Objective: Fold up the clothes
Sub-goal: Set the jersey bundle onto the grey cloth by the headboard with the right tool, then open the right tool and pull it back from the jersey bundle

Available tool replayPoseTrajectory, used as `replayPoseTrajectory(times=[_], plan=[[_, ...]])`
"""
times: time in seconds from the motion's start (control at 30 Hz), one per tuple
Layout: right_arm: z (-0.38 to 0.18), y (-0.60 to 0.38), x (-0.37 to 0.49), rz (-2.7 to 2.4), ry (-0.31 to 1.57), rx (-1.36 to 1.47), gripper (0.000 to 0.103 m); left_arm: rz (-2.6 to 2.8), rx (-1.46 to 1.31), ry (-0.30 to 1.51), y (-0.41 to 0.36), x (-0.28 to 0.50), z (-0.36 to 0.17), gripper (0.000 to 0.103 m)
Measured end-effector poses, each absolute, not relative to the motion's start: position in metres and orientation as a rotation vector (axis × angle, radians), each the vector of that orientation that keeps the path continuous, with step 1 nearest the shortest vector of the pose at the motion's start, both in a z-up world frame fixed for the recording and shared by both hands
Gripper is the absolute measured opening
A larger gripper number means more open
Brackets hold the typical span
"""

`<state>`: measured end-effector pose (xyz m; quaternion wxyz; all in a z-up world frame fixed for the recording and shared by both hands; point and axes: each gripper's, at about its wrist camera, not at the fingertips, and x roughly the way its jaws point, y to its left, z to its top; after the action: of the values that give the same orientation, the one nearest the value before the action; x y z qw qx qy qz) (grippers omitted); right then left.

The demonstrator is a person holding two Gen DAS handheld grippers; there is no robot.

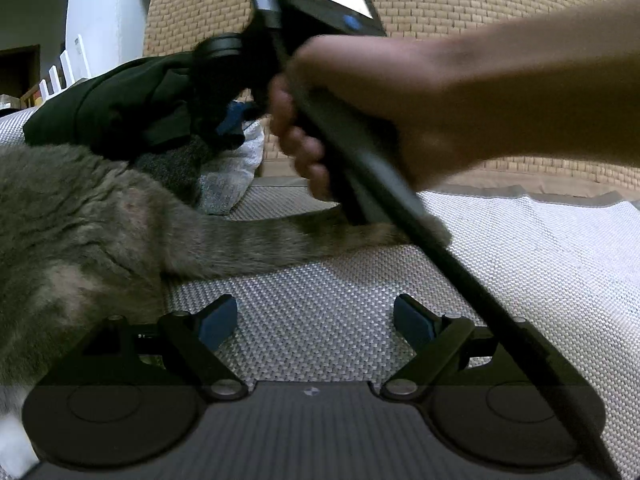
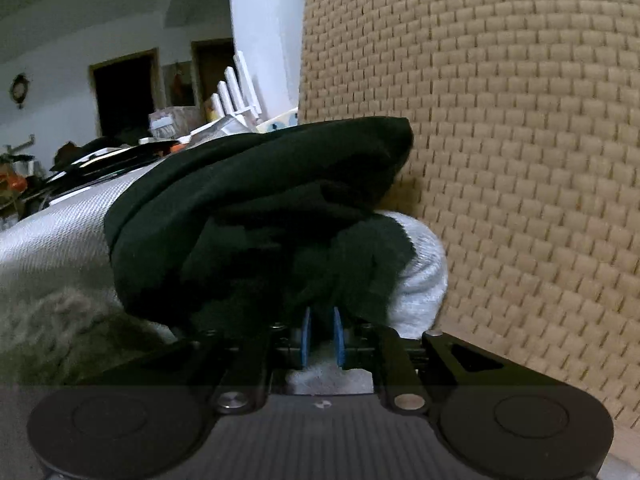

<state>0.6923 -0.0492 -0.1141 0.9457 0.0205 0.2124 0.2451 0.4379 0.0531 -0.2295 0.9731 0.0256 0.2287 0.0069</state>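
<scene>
Gripping into the pile, my right tongs (image 2: 322, 334) have their blue pads nearly together with dark cloth (image 2: 256, 216) bunched over the tips, so I judge them clenched on that cloth, though the fabric hides the bite itself. My left tongs (image 1: 316, 322) are released, pads wide apart over bare mat (image 1: 520, 260), grasping nothing. The clothes sit heaped at the mat's far side against the wicker wall (image 2: 520, 160): dark cloth on top, a pale grey piece (image 2: 420, 280) under it, and a fuzzy grey garment (image 1: 80, 232) spread toward my left tongs.

Pulling from here could drag the pale piece along (it lies right under the pads), or topple the heap. A shallow pinch could slip off. My right hand (image 1: 360, 120) is motion-blurred, and its tongs cross over a strip of the fuzzy garment, which might snag. Whether anything in the heap is already folded, I cannot tell.
</scene>
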Motion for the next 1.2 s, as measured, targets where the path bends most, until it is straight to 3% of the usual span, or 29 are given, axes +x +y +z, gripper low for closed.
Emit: replayPoseTrajectory(times=[0.57, 1.2], plan=[[-0.123, -0.099, 0.655, 0.468, 0.434, 0.194, 0.018, 0.024, 0.066, 0.467, 0.050, 0.436, -0.231, 0.088], [-0.170, -0.110, 0.597, 0.462, 0.496, 0.009, 0.018, 0.036, 0.085, 0.469, 0.049, 0.436, -0.232, 0.089]])
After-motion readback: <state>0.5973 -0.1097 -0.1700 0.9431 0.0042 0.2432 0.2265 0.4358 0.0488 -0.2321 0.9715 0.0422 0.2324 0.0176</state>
